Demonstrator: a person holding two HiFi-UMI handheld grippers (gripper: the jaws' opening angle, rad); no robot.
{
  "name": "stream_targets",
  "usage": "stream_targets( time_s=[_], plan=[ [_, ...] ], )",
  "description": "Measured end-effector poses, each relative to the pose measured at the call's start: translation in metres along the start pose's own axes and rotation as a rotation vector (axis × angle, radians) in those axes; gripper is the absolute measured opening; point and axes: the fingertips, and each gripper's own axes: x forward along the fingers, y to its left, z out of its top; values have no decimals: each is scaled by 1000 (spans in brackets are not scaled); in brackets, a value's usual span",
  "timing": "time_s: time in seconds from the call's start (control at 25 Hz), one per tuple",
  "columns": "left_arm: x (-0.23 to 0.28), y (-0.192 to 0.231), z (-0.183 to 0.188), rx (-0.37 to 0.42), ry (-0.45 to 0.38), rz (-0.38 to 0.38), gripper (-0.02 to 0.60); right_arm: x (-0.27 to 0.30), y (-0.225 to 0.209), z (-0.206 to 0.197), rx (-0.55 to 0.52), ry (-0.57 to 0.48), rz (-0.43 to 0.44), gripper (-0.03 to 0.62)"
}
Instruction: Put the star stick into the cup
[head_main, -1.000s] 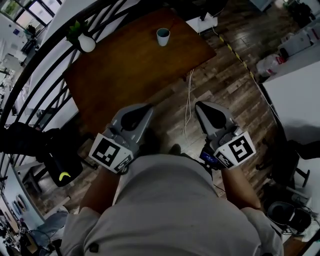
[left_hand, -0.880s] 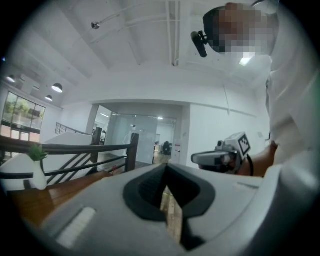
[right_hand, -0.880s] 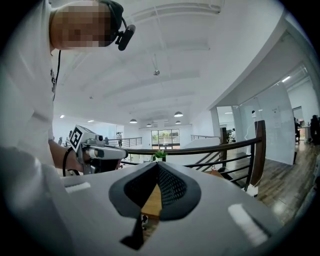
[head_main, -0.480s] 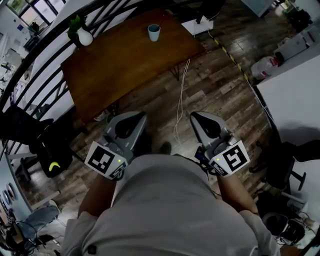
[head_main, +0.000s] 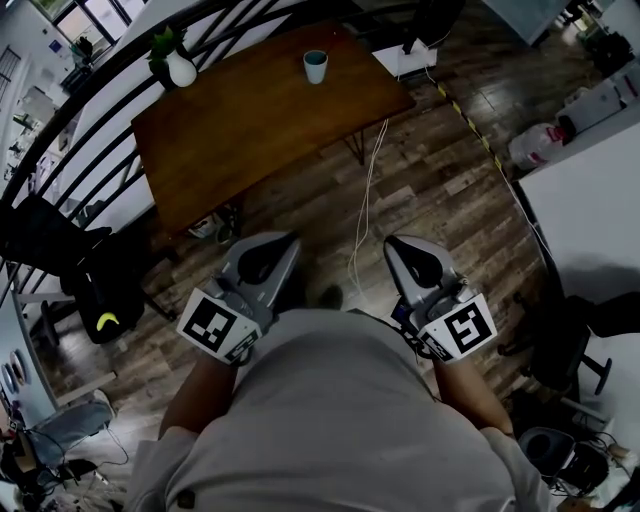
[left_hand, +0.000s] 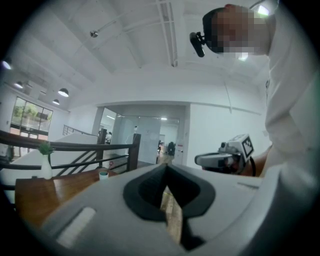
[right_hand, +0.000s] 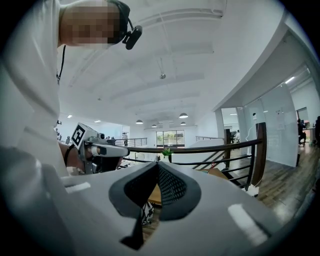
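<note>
Left hand-held gripper (head_main: 283, 244) and right hand-held gripper (head_main: 397, 245) are both held low against the person's torso. In each gripper view the jaws meet at the tips with nothing between them, so both are clenched and empty.

Below and ahead is wood floor (head_main: 450, 180), with a pale cable (head_main: 366, 190) trailing from the desk's near right corner toward the person's feet. A black chair (head_main: 70, 260) stands left of the desk, by the railing (head_main: 90, 110).

The brown desk (head_main: 250, 130) is well apart from the grippers. On its far edge the cup (head_main: 315, 66) stands upright, and a white vase (head_main: 181, 70) with a green sprig sits at the far left corner.

The star stick can't be made out in any view. It's too small to tell whether it sits in the cup or lies near it.

Step judgement: the scene fits two stages. The stick may still be waiting on the desk with the person standing off, or it may already be in the cup with the person clear of the desk. That isn't settled, so no next move is called.

Obstacles: any reach to the cup from here means crossing the floor, with the cable in the path. The cup is at the desk's far side, so it's a long lean over the top.
</note>
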Motion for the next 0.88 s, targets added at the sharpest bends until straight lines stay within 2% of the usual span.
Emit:
stream_targets(
  time_s=[0.28, 0.88],
  plan=[
    [5, -6, 0, 34, 3, -13, 3, -8, 0, -4, 11, -8, 6, 8],
    [10, -17, -1, 23, 4, -25, 3, -19, -1, -5, 13, -11, -5, 6]
  ],
)
